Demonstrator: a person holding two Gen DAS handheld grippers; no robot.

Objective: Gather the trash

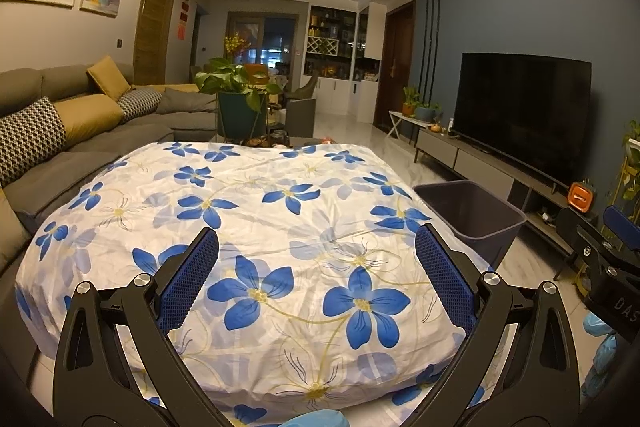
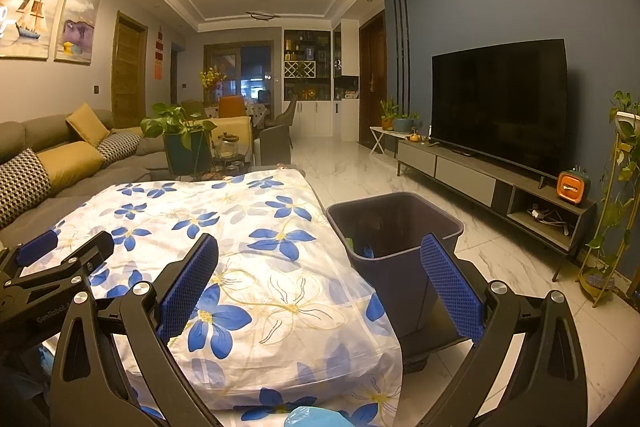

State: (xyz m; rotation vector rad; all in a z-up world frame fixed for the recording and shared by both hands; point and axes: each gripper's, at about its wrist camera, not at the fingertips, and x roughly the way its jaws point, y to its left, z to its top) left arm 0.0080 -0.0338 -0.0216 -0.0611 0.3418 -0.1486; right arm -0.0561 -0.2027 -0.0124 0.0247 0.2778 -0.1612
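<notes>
A dark grey trash bin [image 2: 394, 227] [image 1: 472, 211] stands on the floor at the right side of a low table covered with a white cloth printed with blue flowers [image 1: 256, 227] [image 2: 224, 247]. Small green and blue scraps [image 2: 362, 249] lie inside the bin. My left gripper [image 1: 316, 267] hangs open over the cloth with nothing between its fingers. My right gripper [image 2: 320, 279] is open too, above the table's right edge and the bin. No trash shows on the cloth. The right gripper [image 1: 608, 247] appears at the right edge of the left wrist view.
A grey sofa [image 1: 60, 131] with yellow and patterned cushions runs along the left. A potted plant [image 1: 236, 95] stands beyond the table. A TV [image 2: 500, 107] on a low cabinet [image 2: 492, 183] lines the right wall. A plant stand [image 2: 616, 195] is far right. Blue gloved hands [image 2: 316, 417] show below.
</notes>
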